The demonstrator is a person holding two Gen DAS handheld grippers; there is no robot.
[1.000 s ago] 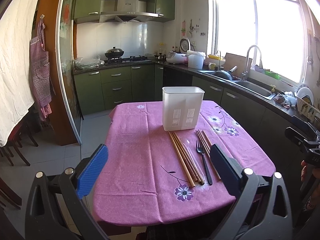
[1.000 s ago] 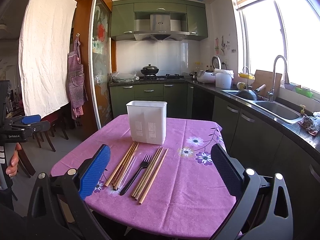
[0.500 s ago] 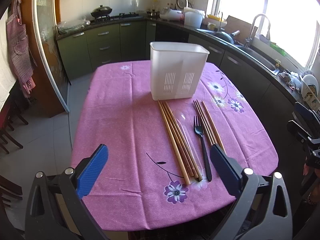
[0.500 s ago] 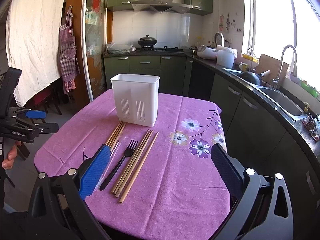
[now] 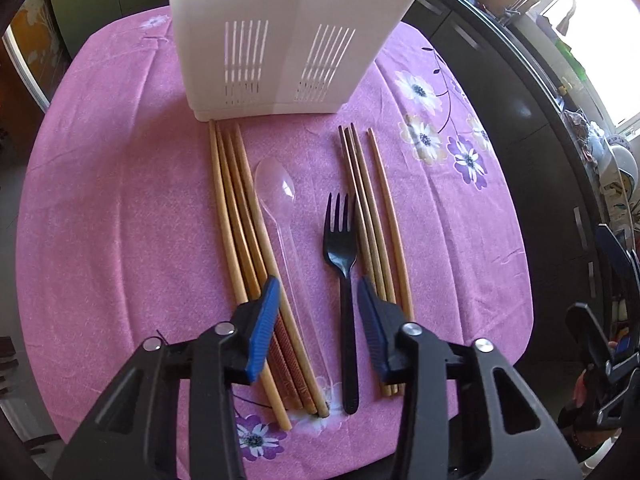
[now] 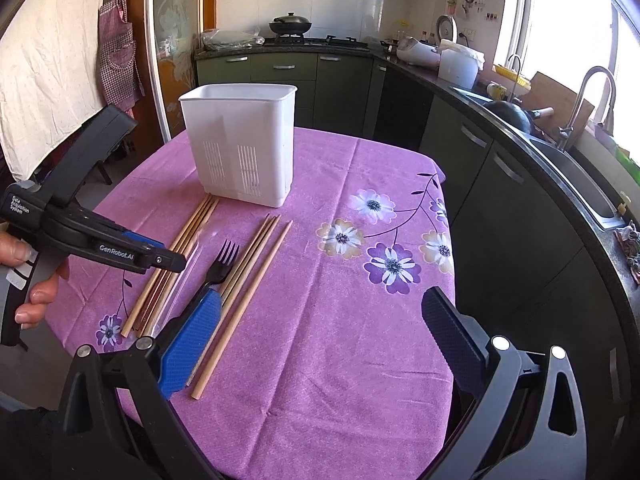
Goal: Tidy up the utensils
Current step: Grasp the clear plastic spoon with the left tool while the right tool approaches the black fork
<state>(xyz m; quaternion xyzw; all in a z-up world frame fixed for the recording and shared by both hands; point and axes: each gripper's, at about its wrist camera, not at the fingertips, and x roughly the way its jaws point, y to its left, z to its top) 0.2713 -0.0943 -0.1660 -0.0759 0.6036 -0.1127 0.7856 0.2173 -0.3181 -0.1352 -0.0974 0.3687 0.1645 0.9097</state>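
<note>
The left gripper (image 5: 316,312) hangs low over the table, jaws part open, straddling the clear spoon (image 5: 280,216) and the black fork (image 5: 341,248), touching neither as far as I can tell. This looks like the first pick: next it should choose one handle, drop and close. The right gripper (image 6: 316,336) waits wide open. Chopsticks (image 5: 236,216) flank both. The white holder (image 6: 244,140) stands behind; its inside is hidden.

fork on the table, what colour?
Black: the plastic fork lying between the chopstick bundles, clearest in the left wrist view.
</note>
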